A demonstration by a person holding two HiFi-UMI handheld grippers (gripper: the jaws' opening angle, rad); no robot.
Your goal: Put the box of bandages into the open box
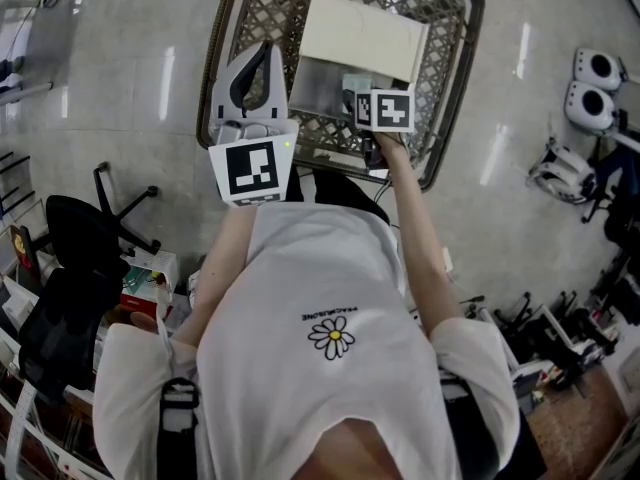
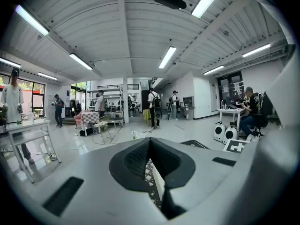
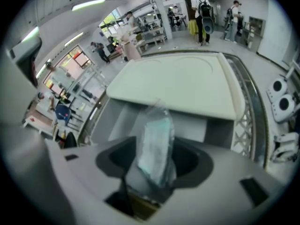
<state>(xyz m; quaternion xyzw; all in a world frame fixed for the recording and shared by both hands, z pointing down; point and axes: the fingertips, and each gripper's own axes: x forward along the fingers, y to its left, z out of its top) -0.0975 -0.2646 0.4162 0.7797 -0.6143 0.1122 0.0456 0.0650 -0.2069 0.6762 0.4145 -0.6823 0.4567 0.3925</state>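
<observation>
My right gripper is released, the bandage pack between its jaws above the open box. My left gripper is clenched, empty.

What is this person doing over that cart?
A person works two hand-held tongs over a mesh cart. The right tongs stand open at the open box, with a plastic-wrapped packet upright between them, not squeezed. The left tongs are shut and empty, off to the box's side.

Bandage pack blurred between the jaws, its print unreadable.
</observation>
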